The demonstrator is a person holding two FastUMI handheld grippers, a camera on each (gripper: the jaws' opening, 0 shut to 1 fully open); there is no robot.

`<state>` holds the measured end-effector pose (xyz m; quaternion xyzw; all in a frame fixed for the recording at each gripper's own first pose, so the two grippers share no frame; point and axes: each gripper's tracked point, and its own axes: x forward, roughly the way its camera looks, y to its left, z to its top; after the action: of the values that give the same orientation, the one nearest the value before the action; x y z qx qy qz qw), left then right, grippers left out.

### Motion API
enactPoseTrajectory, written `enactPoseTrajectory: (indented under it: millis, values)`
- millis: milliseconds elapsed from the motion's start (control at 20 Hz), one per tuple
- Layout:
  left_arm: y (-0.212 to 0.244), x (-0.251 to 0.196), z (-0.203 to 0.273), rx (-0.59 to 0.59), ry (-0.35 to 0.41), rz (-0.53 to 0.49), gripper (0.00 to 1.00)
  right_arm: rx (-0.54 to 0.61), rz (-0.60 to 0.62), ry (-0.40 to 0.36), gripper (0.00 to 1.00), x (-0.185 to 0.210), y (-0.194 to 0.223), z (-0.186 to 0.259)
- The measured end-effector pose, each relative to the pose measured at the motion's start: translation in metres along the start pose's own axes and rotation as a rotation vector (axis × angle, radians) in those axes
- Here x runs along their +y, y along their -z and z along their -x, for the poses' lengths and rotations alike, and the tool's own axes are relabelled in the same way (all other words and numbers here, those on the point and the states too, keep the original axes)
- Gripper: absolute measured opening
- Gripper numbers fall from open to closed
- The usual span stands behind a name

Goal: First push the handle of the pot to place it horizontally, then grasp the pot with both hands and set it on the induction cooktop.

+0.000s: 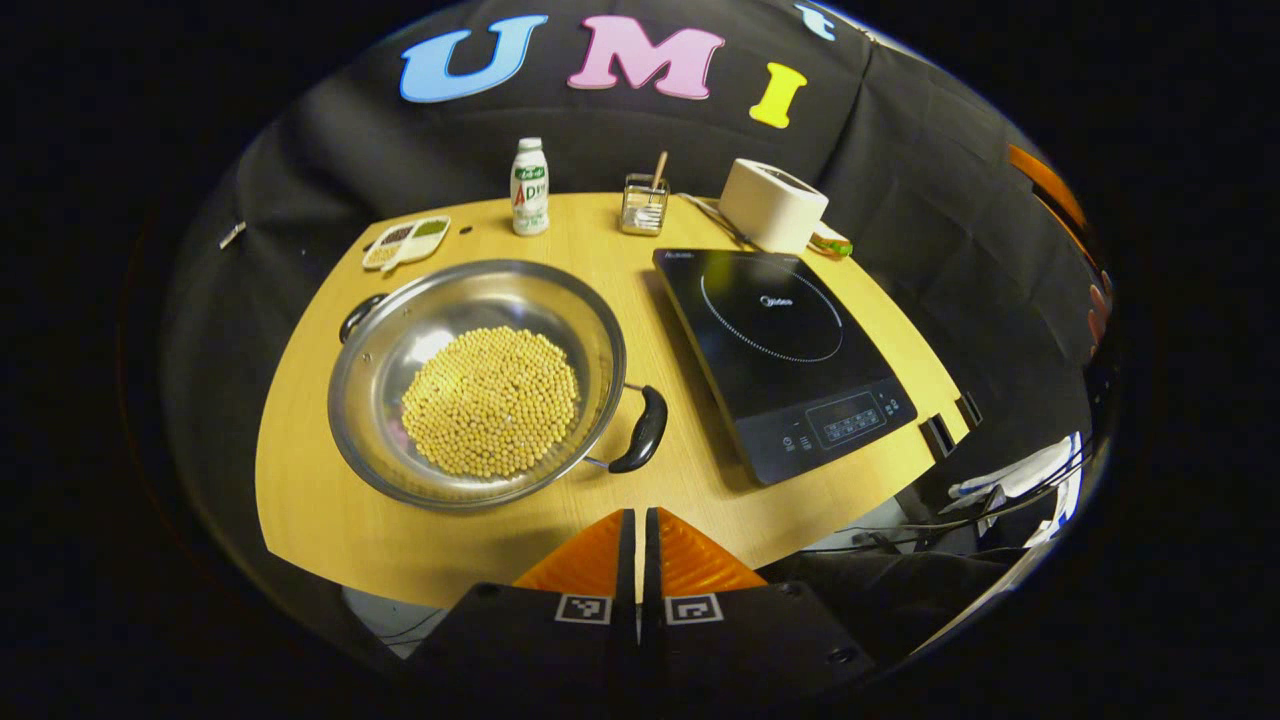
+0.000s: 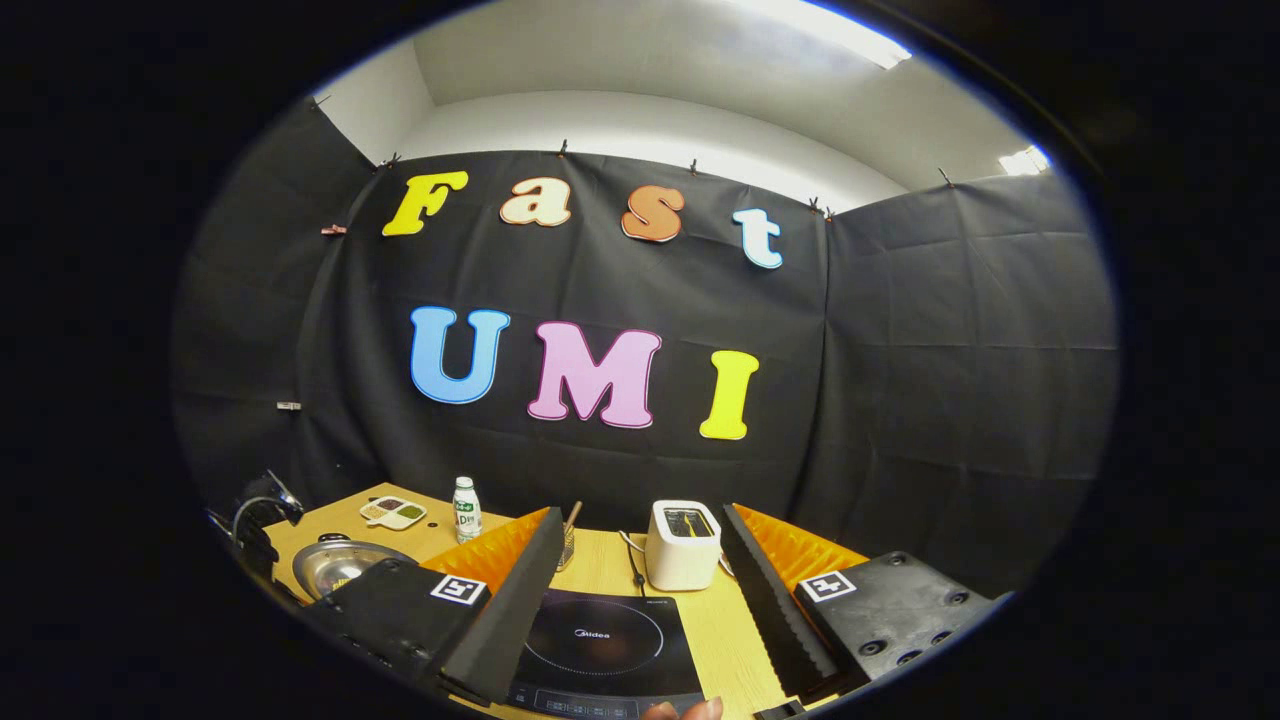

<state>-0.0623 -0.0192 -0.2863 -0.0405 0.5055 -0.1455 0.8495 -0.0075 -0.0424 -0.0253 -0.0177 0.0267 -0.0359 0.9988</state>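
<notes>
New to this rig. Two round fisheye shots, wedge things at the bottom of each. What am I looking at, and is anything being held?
There is no robot arm: a person carries a two-finger gripper in each hand, and each gripper has a camera looking forward along its own fingers.

In the left gripper view, the left gripper is at the bottom, fingers closed together on nothing, hovering over the near edge of the wooden table. Ahead sits a steel pot with pale beans in it, its black handle pointing toward the induction cooktop beside it. Farther back stand a small bottle, a clear holder of sticks, a white toaster and a divided dish.

In the right gripper view, the right gripper is spread wide open above the cooktop, aimed mostly at the wall.

Nothing is held yet.
</notes>
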Motion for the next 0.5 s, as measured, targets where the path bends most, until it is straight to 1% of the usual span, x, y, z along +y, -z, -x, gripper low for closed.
enactPoseTrajectory:
  millis: [150, 300, 500]
  values:
    - [0.005, 0.004, -0.013, 0.061, 0.02, 0.031, 0.05, 0.009, 0.004, 0.012, 0.97, -0.009, 0.005, 0.001]
    - [0.008, 0.011, -0.029, 0.116, -0.011, 0.016, 0.05, 0.015, 0.002, 0.026, 0.97, -0.016, 0.006, 0.001]
    - [-0.001, 0.018, -0.047, 0.137, -0.029, -0.001, 0.05, 0.024, 0.003, 0.044, 0.98, -0.025, 0.011, 0.002]
